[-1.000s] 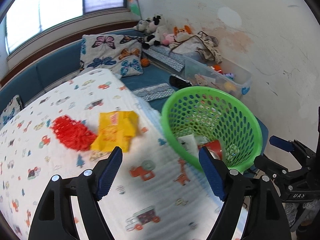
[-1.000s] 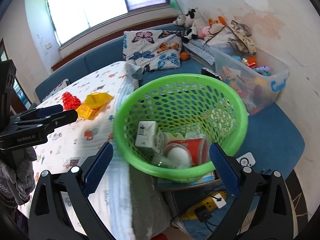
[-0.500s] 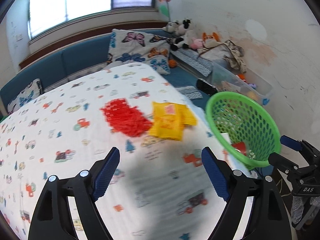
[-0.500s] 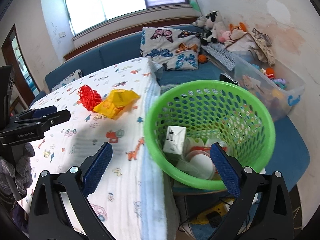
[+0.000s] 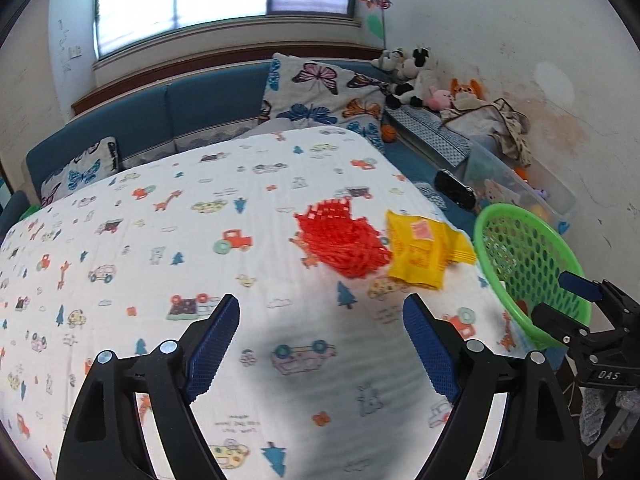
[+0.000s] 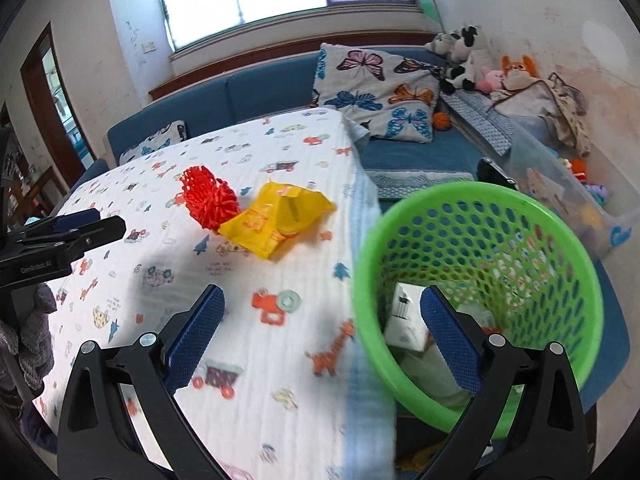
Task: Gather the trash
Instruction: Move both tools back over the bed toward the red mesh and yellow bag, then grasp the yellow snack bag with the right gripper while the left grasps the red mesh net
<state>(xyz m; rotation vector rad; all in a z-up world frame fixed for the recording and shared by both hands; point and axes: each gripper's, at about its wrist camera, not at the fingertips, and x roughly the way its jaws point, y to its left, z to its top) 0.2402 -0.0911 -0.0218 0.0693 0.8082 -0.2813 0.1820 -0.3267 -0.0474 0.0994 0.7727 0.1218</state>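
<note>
Both my claws, left claw [image 5: 321,344] and right claw [image 6: 320,326], gape wide, holding nothing. Only the right view shows inside the green basket [image 6: 516,210]: a white box [image 6: 404,318], maybe a carton.

Red mesh [image 5: 343,240] touching yellow wrapper [image 5: 424,254]

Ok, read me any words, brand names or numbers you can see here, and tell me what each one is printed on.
"DAS": on the black body of the right tool, seen from the left wrist.
"GenRobot.AI", faint: on the black body of the left tool, seen from the right wrist.
Yellow wrapper: red print and a barcode, too blurred to read.
White carton in the green basket: dark print, unreadable.
Patterned cloth: small writing, illegible.
</note>
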